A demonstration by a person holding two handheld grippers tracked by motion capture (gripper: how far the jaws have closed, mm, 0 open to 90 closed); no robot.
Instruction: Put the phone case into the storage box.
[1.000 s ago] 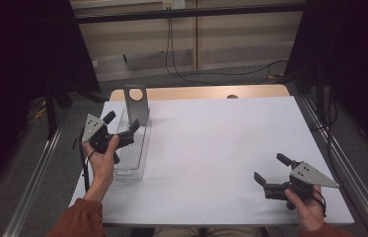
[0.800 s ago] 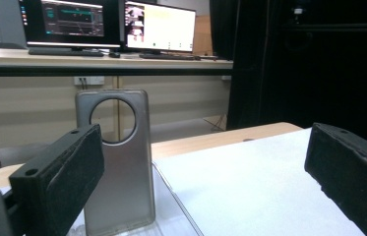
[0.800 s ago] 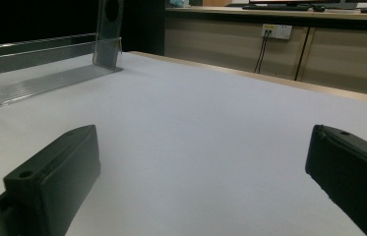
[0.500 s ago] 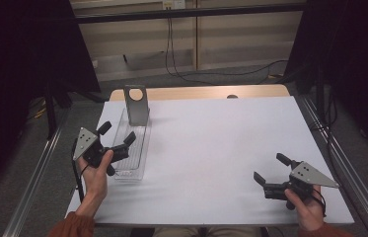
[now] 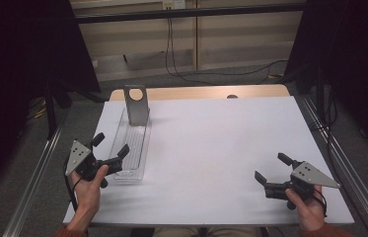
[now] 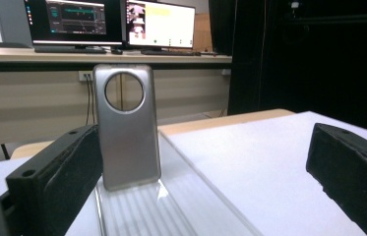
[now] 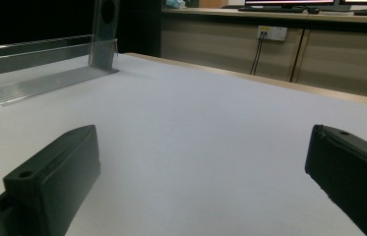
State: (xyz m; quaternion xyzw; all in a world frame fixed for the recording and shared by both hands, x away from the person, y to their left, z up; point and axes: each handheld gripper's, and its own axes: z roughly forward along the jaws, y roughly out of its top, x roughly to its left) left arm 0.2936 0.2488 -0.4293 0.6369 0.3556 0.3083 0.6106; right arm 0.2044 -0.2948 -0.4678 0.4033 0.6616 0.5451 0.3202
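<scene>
A silver phone case [image 5: 136, 104] with a round hole stands upright at the far end of a clear ridged tray [image 5: 137, 140] on the left of the white table. My left gripper [image 5: 111, 144] hovers at the tray's near left corner. Its jaws have just been opening a little and now stand open with nothing between them. In the left gripper view the case [image 6: 127, 132] and tray [image 6: 171, 206] lie ahead of the left gripper [image 6: 203, 147]. My right gripper [image 5: 271, 167] rests open and empty near the front right. The right gripper [image 7: 200, 157] faces bare table, with the tray [image 7: 38, 73] and case [image 7: 106, 29] far off.
The white table [image 5: 211, 143] has a wooden strip [image 5: 211, 92] along its far edge and metal rails [image 5: 342, 168] down both sides. Cables hang on the wall behind. Monitors [image 6: 109, 22] sit on a desk beyond.
My left gripper has drawn back from the phone case, moving left and toward the person along the tray and sinking a little. The right gripper has stayed put.
</scene>
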